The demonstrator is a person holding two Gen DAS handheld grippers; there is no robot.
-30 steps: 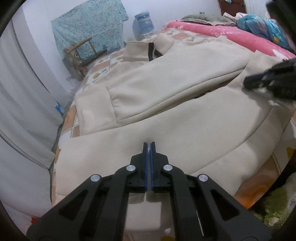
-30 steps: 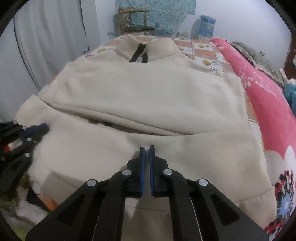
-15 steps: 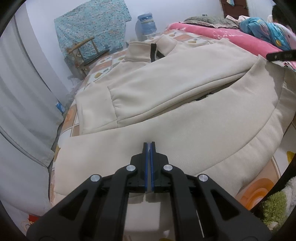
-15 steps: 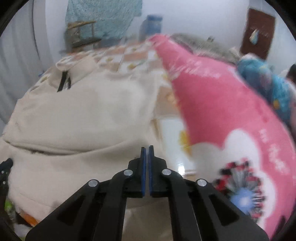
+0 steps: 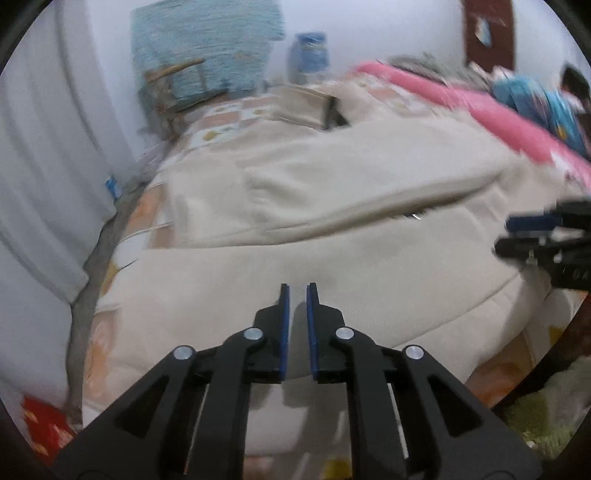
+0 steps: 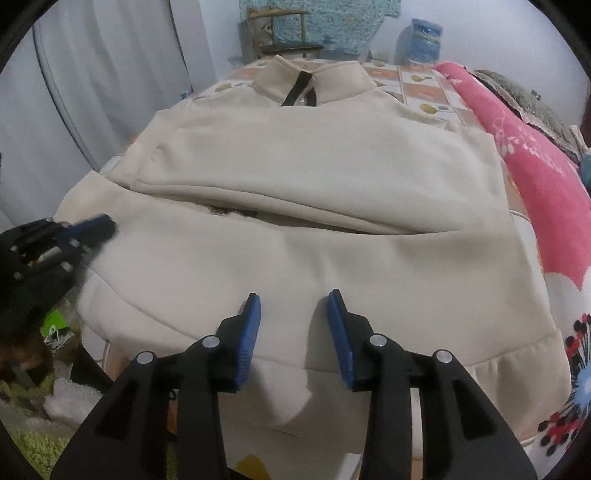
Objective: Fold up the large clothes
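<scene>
Sweatshirt, the big cream one, was spread flat over the bed, its bottom edge nearest both cameras and its collar way up at 12 o'clock. At 6 o'clock in the right wrist view, the right gripper hung over that bottom edge with its jaws opening, a clear gap between the blue pads and nothing pinched in there. The left gripper was also opening, just a narrow slit so far, cloth under it but not clamped. A sleeve lay folded across the chest. A pink blanket ran along at 3 o'clock. Farther back, a wooden chair sat at 12 and a water jug at about 1 o'clock.
</scene>
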